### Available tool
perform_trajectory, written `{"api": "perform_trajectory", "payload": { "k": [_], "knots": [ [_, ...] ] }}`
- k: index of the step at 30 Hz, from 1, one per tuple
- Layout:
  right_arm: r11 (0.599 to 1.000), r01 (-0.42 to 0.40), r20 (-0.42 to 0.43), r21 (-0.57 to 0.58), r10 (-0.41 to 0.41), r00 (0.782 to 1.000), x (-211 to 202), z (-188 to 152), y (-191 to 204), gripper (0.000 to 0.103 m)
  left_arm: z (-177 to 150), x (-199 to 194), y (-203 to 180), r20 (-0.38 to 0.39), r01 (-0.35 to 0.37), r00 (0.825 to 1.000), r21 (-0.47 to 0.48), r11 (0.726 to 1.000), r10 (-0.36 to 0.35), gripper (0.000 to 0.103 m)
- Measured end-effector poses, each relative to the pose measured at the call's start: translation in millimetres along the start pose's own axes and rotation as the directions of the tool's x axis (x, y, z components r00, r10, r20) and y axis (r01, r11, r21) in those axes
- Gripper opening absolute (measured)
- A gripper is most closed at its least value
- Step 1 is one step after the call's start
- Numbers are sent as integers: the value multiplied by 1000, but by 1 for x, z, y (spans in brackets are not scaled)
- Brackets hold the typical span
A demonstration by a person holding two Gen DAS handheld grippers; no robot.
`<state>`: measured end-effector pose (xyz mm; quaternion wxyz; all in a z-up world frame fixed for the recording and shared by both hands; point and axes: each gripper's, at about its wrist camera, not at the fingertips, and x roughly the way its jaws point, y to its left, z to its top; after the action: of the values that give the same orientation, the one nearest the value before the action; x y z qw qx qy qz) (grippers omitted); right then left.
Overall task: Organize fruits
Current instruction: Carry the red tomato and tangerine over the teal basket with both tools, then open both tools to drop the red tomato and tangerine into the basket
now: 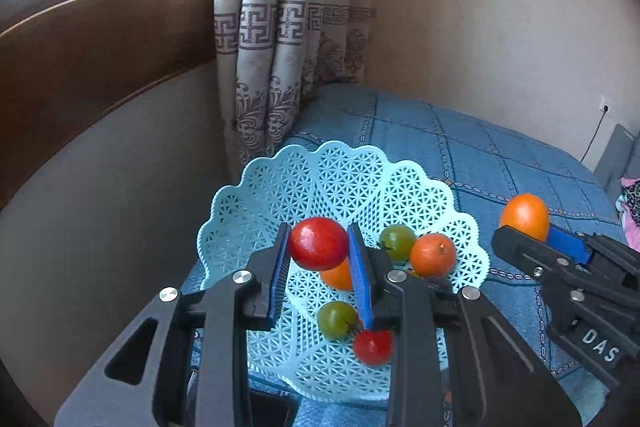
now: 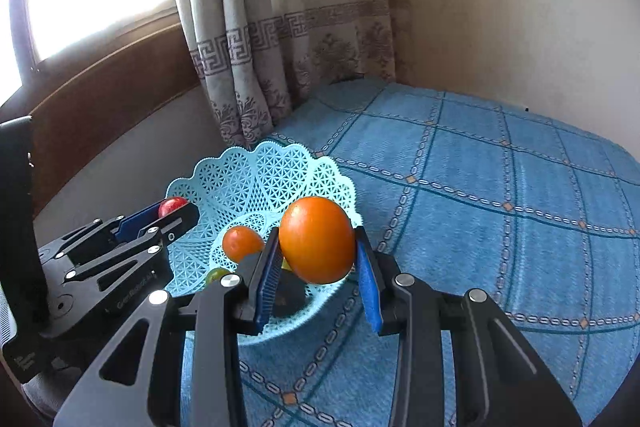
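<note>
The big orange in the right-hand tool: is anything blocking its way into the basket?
Nothing visible. The orange sits above the basket's near rim, with small fruits lying lower inside and the left gripper off at the far side.

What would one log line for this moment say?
left gripper: holds red fruit over basket | right gripper: holds orange fruit

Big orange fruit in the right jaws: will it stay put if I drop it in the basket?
The orange fruit is round and glossy, so it likely rolls. The basket dips inward, probably steering it toward the fruits already there. Release low.
</note>
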<state>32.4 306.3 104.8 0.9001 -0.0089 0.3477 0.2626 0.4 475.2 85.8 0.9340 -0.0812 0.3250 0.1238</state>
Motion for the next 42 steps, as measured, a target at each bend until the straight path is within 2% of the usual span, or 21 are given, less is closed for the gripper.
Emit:
{"api": "perform_trajectory", "payload": {
  "k": [10, 22, 23, 26, 27, 30, 35, 37, 42],
  "knots": [
    [1000, 4, -28, 3, -4, 1000, 26, 2, 4, 36, -1, 7, 5, -12, -9, 1000, -15, 1000, 9, 29],
    [1000, 10, -28, -11, -10, 1000, 34, 6, 10, 36, -1, 8, 6, -10, -11, 1000, -20, 1000, 11, 31],
    [1000, 8, -27, -11, -8, 1000, 35, 7, 11, 36, -1, 8, 7, -7, -13, 1000, -24, 1000, 12, 36],
    [1000, 8, -22, -6, -8, 1000, 37, 9, 11, 38, 0, 6, 9, 5, -26, 1000, -31, 999, 26, 62],
    [1000, 6, -20, -3, -6, 1000, 37, 9, 10, 42, 0, 5, 10, 10, -29, 1000, -37, 999, 30, 67],
    [1000, 12, 3, 6, -12, 1000, 33, 9, 9, 50, 1, 5, 12, 10, -34, 999, -47, 998, 35, 71],
    [1000, 5, 18, 21, -5, 1000, 25, 8, 5, 50, 1, 5, 12, 7, -45, 999, -52, 998, 45, 75],
    [1000, 2, 19, 26, -2, 1000, 23, 7, 3, 50, 1, 5, 11, 9, -49, 999, -52, 997, 50, 83],
    [999, -3, 16, 50, 2, 1000, 18, -2, -4, 52, 3, 3, 15, 13, -62, 998, -67, 996, 62, 92]
  ]
}}
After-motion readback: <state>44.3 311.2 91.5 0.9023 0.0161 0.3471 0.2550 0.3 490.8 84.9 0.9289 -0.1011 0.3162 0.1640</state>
